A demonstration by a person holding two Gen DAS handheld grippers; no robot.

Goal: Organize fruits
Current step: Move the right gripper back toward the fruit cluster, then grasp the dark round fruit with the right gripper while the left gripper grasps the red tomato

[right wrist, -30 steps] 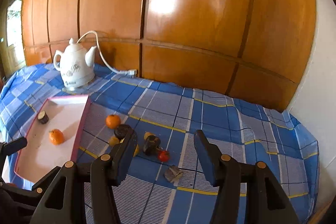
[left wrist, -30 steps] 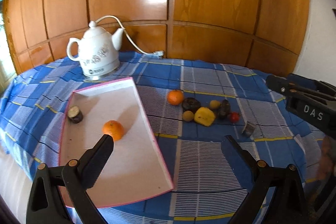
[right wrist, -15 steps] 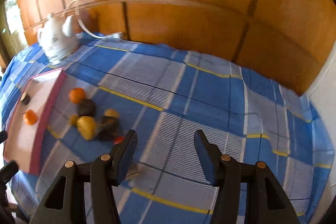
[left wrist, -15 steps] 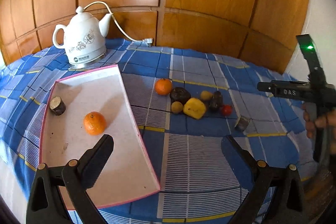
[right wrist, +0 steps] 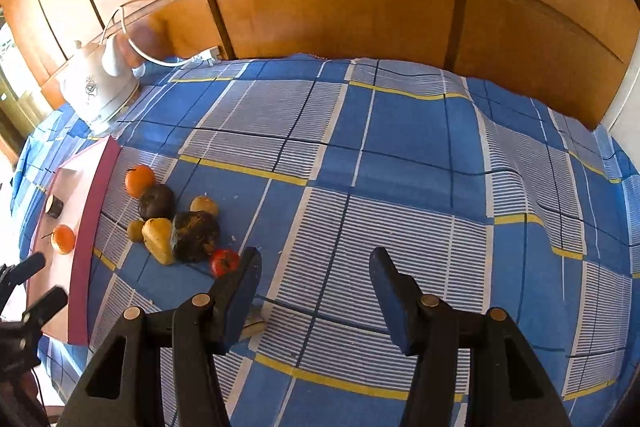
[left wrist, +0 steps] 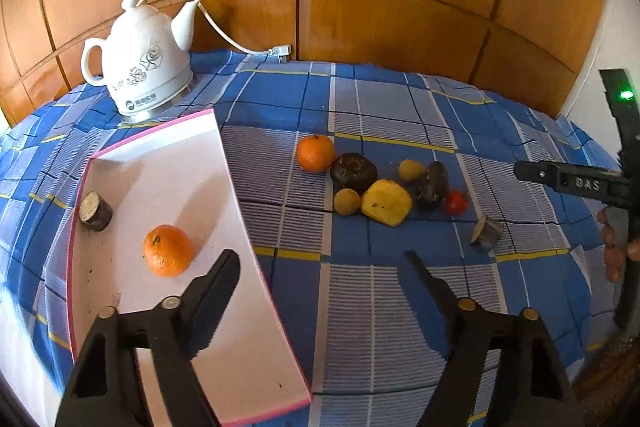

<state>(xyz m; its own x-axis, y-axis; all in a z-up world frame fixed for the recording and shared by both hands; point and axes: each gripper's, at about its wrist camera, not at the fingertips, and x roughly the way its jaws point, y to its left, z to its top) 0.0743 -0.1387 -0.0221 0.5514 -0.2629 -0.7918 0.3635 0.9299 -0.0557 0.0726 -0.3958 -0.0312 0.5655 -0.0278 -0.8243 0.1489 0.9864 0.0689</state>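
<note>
A white tray with a pink rim (left wrist: 236, 187) lies on the left of the blue checked cloth. It holds an orange (left wrist: 168, 250) and a dark cut piece (left wrist: 96, 211). Right of the tray sits a cluster: an orange (left wrist: 315, 153), a dark round fruit (left wrist: 354, 171), a yellow fruit (left wrist: 386, 202), a dark long fruit (left wrist: 432, 184), a red tomato (left wrist: 456, 202) and a cut piece (left wrist: 486, 230). My left gripper (left wrist: 322, 261) hovers over the tray's right edge, its jaws closing on nothing. My right gripper (right wrist: 316, 259) is open and empty, just right of the tomato (right wrist: 224, 262).
A white kettle (left wrist: 144, 75) with a white cord stands behind the tray against the wooden panel wall. A person's hand (left wrist: 616, 247) holds the right gripper's handle at the table's right side. The cloth (right wrist: 440, 187) is bare and slightly rumpled toward the right.
The left jaws have narrowed, and the left gripper has come closer to the tray and fruit. The right gripper swung right and tipped downward, so the fruit cluster now sits at the left of its view.
</note>
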